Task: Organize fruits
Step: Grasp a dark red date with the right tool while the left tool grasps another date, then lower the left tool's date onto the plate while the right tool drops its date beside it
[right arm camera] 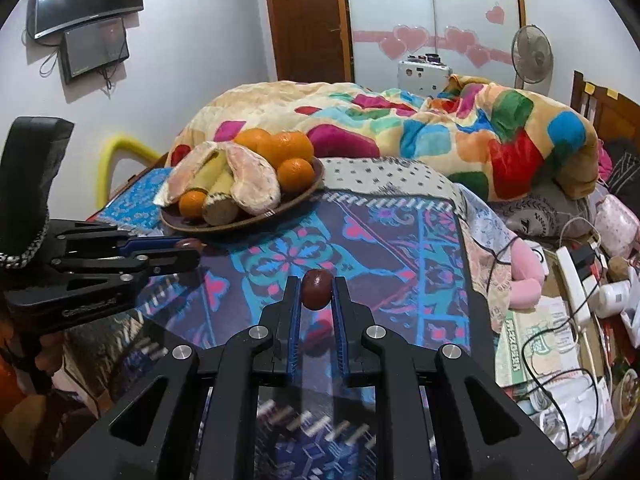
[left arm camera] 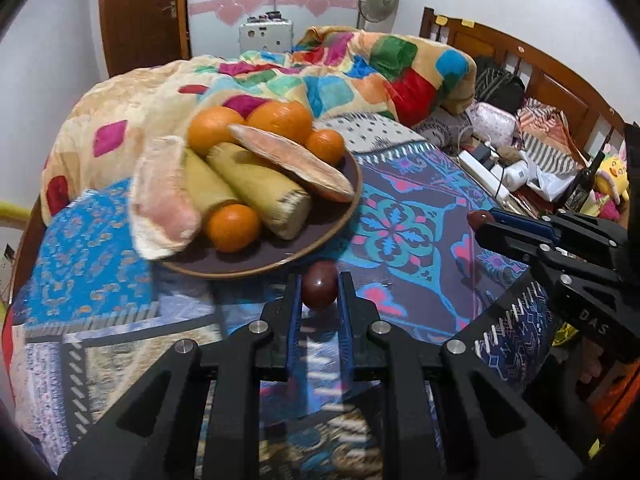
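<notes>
Holding one small dark red fruit in each tool: my left gripper (left arm camera: 319,286) pinches its dark fruit (left arm camera: 319,286) between the fingertips, and my right gripper (right arm camera: 316,289) pinches a second dark fruit (right arm camera: 316,289) the same way, fingers narrow on both. The brown plate (left arm camera: 352,184) sits just ahead of the left fingertips, further ahead and to the left of the right ones. Already on it: oranges (left arm camera: 280,118), two yellowish rolls (left arm camera: 260,188), and two pale pinkish pieces (left arm camera: 164,200). I judge the task mostly done; left to do is setting both held fruits onto the plate, neither released yet. Plate is crowded, open space only near its front rim.
</notes>
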`<state>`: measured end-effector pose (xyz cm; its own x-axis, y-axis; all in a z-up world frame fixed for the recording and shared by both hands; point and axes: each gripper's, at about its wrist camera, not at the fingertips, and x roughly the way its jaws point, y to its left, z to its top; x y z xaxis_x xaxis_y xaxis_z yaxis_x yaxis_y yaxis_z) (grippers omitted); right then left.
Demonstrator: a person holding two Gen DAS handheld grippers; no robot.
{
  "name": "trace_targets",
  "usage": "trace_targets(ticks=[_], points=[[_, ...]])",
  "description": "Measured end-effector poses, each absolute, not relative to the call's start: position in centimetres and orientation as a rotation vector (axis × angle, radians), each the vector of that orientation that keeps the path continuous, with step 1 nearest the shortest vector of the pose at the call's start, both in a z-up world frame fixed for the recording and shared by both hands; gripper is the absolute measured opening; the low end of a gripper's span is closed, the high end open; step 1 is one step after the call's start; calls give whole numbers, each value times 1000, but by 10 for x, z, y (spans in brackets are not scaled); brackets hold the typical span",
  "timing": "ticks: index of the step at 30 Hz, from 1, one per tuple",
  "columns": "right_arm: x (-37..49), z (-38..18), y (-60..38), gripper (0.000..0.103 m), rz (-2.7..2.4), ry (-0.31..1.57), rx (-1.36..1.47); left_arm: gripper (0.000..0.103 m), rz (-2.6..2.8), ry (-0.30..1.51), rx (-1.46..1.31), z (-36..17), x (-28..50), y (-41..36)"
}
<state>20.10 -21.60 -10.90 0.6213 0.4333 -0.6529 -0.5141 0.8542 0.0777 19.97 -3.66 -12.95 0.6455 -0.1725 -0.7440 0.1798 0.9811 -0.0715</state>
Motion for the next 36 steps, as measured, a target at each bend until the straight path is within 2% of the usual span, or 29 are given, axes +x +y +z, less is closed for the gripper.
trace_targets(ticks=[13, 33, 36], points=[[211, -95, -162, 14, 631, 679, -157, 17, -119, 786, -58, -110, 201, 27], [235, -122, -112, 14, 646, 728, -267, 17, -157, 786, -43, -132, 228, 19], [234, -121, -111, 15, 646, 730, -273, 23, -160, 803, -41, -134, 229, 19]])
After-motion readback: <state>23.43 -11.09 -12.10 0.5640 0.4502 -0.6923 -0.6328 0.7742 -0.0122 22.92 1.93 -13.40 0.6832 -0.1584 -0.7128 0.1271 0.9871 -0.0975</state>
